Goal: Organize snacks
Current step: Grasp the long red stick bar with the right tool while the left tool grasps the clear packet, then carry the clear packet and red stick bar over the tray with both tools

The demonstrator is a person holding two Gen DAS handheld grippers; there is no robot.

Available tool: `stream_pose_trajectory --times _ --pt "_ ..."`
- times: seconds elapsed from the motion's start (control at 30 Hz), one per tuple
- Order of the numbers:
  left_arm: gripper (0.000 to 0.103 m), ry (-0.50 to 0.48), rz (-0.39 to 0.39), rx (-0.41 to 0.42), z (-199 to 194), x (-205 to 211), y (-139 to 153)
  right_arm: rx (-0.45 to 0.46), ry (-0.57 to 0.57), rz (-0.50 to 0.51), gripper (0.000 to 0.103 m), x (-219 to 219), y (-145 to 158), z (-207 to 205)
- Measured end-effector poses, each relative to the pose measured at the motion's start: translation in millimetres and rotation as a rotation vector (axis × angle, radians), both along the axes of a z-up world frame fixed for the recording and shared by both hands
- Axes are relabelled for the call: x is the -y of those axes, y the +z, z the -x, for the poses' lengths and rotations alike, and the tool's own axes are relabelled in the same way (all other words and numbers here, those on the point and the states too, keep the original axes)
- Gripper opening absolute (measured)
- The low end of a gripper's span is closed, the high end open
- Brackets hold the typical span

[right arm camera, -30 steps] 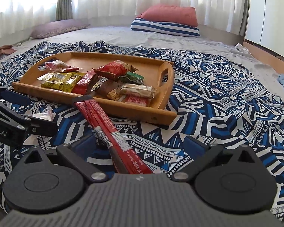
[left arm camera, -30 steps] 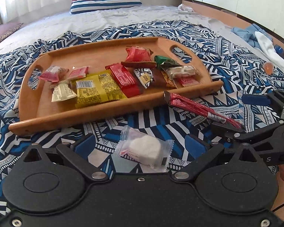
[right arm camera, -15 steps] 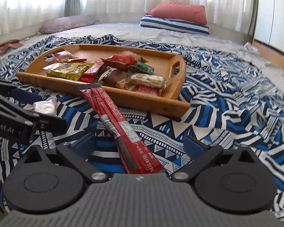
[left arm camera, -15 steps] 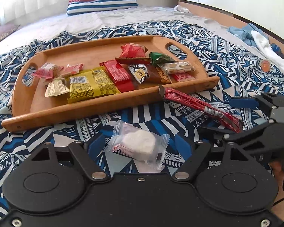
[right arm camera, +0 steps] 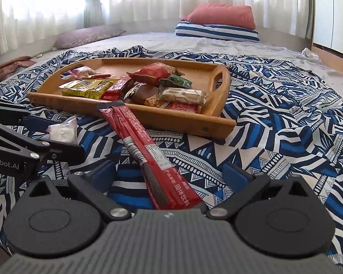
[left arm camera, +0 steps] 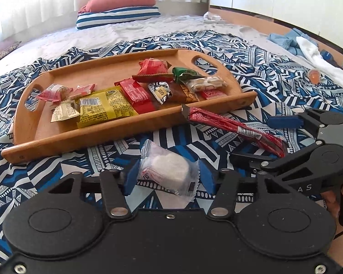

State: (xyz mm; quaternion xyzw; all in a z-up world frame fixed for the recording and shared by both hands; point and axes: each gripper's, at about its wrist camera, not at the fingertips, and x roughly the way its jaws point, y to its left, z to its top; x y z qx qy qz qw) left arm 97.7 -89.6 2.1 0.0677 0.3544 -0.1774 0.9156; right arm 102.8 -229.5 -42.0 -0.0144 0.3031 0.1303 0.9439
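On a bed draped in a blue-and-white patterned blanket point(left arm camera: 274, 73), two hand-held grippers are working beside a wooden tray point(left arm camera: 84, 134) already carrying a spread of wrapped snacks. The left gripper point(left arm camera: 169, 178) is closing its blue pads around a clear-wrapped white snack point(left arm camera: 165, 171) lying on the blanket in front of the tray; whether the pads are actually pressing it is hard to tell. The right gripper point(right arm camera: 169, 178) is standing spread wide, a long red snack stick point(right arm camera: 144, 150) lying loose between its fingers, its far end reaching the tray's near rim.
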Motion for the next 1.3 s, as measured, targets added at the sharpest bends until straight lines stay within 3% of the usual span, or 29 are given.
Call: stream_pose_trajectory --times 0.43,0.7,0.87,1.03,1.3 --pt "0.044 0.007 -0.007 0.030 10 -3 9 0.002 -0.005 0.011 0.102 -2 2 2" --pt "0.044 0.030 -0.010 0.042 10 -11 20 -0.004 -0.029 0.020 0.081 -11 9 6" --pt "0.044 0.040 -0.007 0.055 11 -16 25 0.001 -0.054 -0.005 0.056 -17 16 11" --pt "0.044 0.044 -0.001 0.063 13 -20 27 0.003 -0.068 -0.007 0.040 -20 21 15" --pt "0.044 0.053 0.015 0.071 13 -24 32 0.018 -0.104 -0.067 0.022 -18 33 20"
